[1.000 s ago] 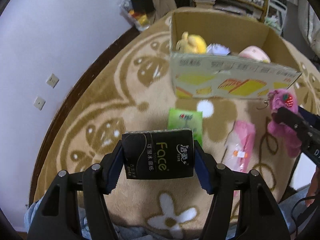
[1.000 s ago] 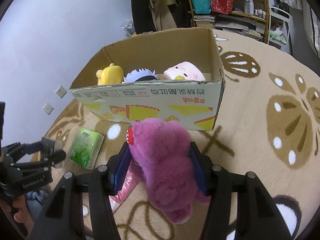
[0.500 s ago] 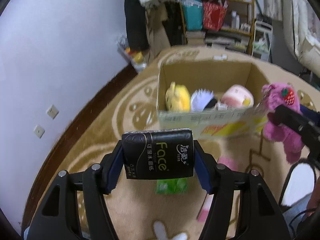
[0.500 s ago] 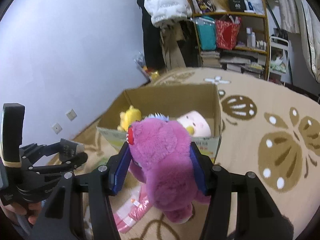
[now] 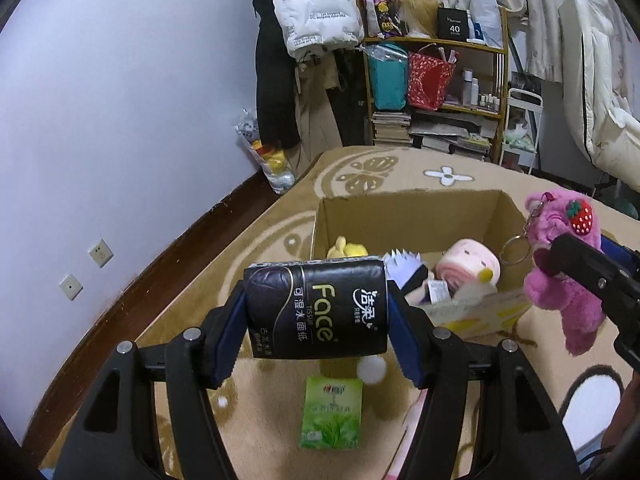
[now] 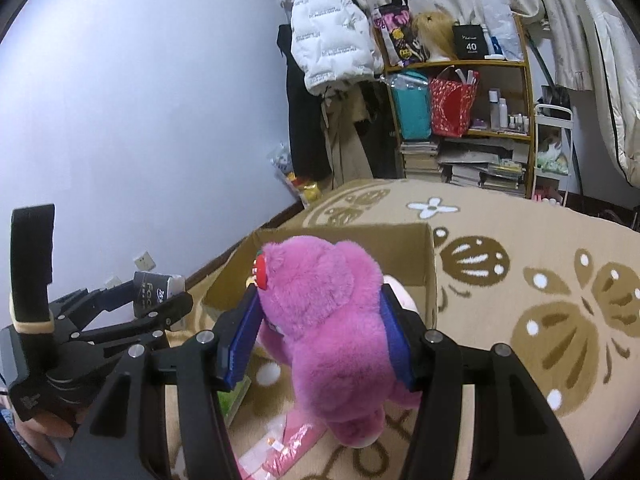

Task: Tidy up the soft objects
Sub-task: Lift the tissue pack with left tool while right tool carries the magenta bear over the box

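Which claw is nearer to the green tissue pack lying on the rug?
Left. The left claw, shut on the black tissue pack, hangs almost directly above the green tissue pack. The right claw, shut on the pink plush toy, is off to its right, nearer the cardboard box.

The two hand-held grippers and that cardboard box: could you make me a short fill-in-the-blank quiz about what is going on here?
1. The left gripper is shut on a black pack of ____.
2. The right gripper is shut on a plush toy coloured ____.
3. The yellow plush lies inside the cardboard ____.
4. The green tissue pack lies on the ____, outside the cardboard container.

Missing words: tissues; pink; box; carpet
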Available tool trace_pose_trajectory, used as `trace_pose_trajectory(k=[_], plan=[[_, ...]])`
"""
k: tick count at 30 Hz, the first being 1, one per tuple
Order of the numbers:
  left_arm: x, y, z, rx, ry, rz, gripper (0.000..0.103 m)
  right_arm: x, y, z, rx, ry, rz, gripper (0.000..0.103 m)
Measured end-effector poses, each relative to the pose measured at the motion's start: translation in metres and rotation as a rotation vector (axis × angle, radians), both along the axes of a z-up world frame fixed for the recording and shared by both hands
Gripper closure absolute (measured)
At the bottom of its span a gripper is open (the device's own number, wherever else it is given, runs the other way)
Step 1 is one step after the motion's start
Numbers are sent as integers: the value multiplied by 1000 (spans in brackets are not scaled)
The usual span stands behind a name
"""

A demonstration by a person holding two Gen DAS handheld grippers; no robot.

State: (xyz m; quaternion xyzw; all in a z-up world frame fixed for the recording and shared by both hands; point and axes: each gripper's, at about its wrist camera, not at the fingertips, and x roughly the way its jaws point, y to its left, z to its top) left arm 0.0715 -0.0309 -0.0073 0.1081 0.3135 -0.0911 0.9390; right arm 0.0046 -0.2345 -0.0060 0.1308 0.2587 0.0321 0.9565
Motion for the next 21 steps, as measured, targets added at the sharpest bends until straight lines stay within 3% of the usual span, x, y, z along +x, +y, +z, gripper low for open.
trace_pose_trajectory(k=[7, 21], plan=[[17, -8, -3, -14, -23, 3, 40, 11, -7, 4, 12, -33, -17, 43], [43, -30, -5, 33, -69, -36, 39, 33, -23, 4, 33, -62, -25, 43]])
